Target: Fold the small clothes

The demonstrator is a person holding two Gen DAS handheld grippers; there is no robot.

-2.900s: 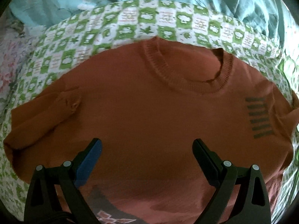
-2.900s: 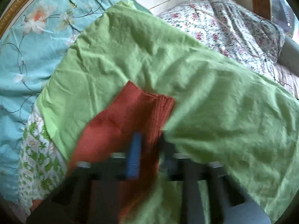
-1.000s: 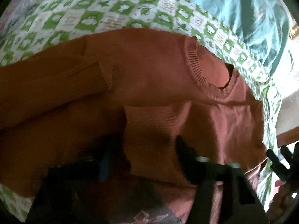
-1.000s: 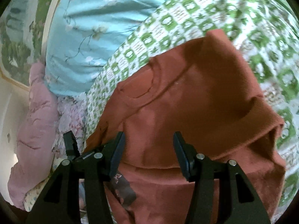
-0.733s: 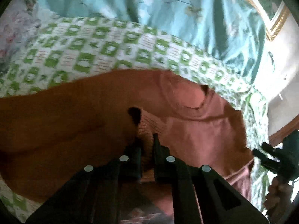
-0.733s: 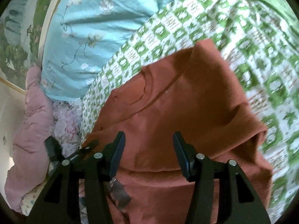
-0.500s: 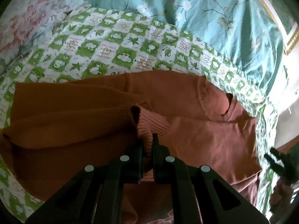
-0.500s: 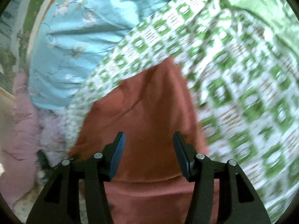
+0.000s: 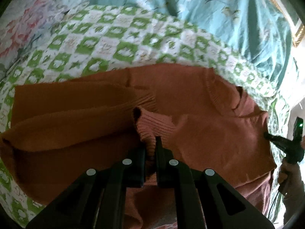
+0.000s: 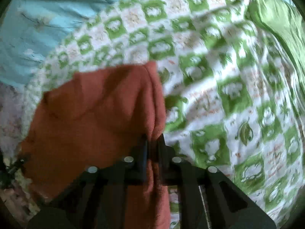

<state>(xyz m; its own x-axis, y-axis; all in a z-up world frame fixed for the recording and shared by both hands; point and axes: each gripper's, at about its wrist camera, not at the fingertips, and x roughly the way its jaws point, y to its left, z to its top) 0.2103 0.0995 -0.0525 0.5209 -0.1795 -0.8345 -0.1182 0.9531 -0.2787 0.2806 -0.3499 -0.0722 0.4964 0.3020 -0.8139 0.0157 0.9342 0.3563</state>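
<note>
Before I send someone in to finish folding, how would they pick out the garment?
Look at the bed with the green-and-white checked quilt beside a teal floral cover. On the quilt lies a rust-orange knit sweater with a ribbed collar. It is the only plain-coloured piece there, with no print.

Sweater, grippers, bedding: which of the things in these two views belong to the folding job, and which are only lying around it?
Part of the job:
- rust-orange sweater
- its ribbed cuff, pinched in the left gripper
- right gripper, closing on the sweater's side edge

Just lying about:
- green-and-white checked blanket under the sweater
- turquoise floral quilt
- plain green cloth
</note>
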